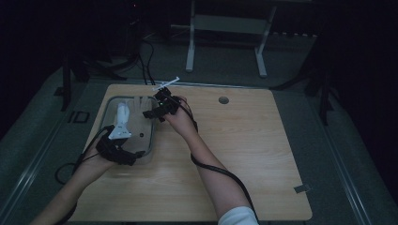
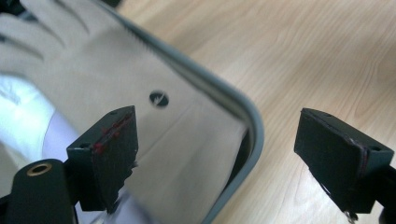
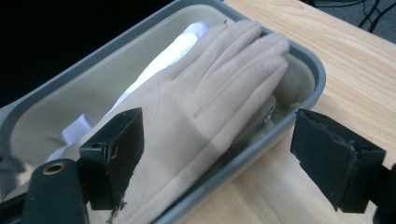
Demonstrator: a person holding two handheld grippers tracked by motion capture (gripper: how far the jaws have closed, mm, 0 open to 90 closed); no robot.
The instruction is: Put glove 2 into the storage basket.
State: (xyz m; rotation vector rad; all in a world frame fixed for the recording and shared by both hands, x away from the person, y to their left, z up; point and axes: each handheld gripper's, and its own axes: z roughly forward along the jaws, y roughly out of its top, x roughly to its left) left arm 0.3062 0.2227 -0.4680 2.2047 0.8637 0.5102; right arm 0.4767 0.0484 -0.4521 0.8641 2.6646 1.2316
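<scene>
A grey tray [image 1: 152, 136] stands on the left of the wooden table [image 1: 244, 150]. In it lies a beige model hand [image 1: 138, 105] beside a white object [image 1: 123, 115]. My left gripper [image 1: 136, 157] is at the tray's near corner, open. In the left gripper view, the left gripper [image 2: 219, 135] straddles the tray's rim [image 2: 254, 130], one jaw over the inside and one over the table. My right gripper [image 1: 152, 112] is at the tray's right side, open. In the right gripper view, the right gripper [image 3: 222, 140] faces the model hand [image 3: 205, 93], which lies palm down over the white object [image 3: 177, 49] inside the tray [image 3: 317, 70].
A round cable hole [image 1: 224, 100] is set in the table near its far edge. Behind the table stands a white frame on two legs [image 1: 190, 47], with cables [image 1: 145, 61] on the floor. A piece of tape [image 1: 302, 189] sticks out at the near right corner.
</scene>
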